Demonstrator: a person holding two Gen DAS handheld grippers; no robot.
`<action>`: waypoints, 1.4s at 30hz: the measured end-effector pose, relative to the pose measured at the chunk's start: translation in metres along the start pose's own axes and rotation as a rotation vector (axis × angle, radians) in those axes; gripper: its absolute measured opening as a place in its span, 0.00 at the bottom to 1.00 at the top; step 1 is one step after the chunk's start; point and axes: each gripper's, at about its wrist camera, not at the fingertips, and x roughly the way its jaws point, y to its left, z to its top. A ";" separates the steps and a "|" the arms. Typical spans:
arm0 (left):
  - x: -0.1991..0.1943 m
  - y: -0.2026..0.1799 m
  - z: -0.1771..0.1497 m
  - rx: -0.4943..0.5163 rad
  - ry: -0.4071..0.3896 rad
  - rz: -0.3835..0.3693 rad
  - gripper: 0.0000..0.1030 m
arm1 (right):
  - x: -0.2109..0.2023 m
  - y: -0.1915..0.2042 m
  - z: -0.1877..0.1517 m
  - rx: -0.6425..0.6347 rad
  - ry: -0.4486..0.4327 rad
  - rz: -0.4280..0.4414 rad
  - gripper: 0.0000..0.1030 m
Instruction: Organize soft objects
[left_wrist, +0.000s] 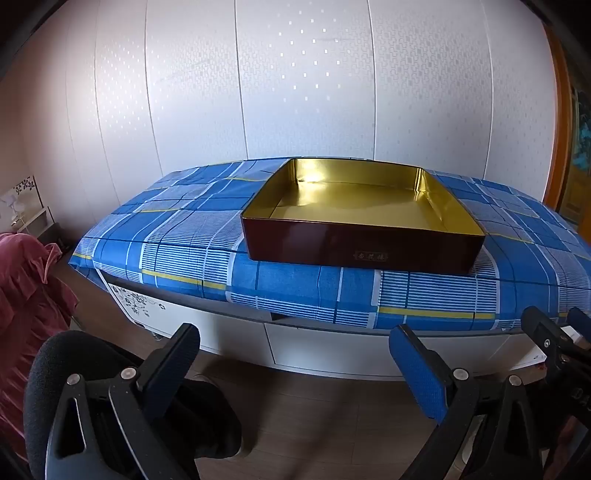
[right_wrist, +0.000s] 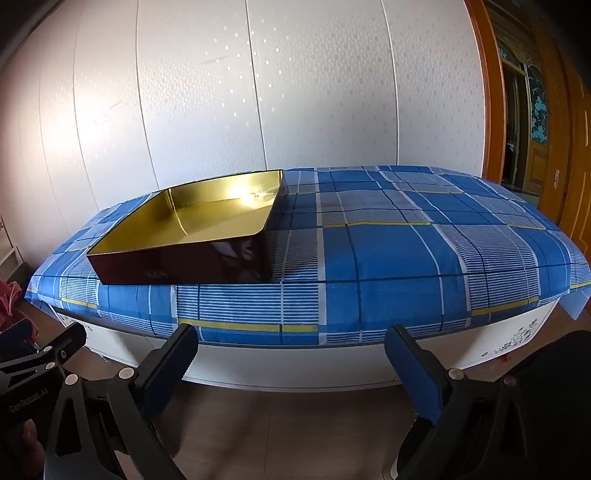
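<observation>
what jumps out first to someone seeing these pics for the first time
The eye lands first on the shallow square tin with a shiny gold inside and dark brown walls, standing empty on the blue checked cloth with white and yellow stripes that covers a low white cabinet against a pale panelled wall. Next come the two black tongs in the foreground, left tongs and right tongs, both wide open and holding nothing.

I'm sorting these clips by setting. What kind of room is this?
Probably a home room: a low white cabinet covered by a blue plaid cloth, wood flooring, and a wooden door. An empty gold-lined tin box sits on the cloth.
</observation>
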 end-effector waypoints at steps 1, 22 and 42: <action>0.000 0.000 0.000 0.000 -0.001 0.001 1.00 | 0.000 0.000 0.000 -0.001 -0.002 -0.001 1.00; 0.001 -0.001 -0.001 0.005 0.001 0.003 1.00 | -0.002 0.002 0.001 0.010 -0.016 0.021 1.00; 0.006 0.000 -0.001 0.012 0.020 0.008 1.00 | 0.002 0.000 -0.001 0.029 -0.018 0.019 1.00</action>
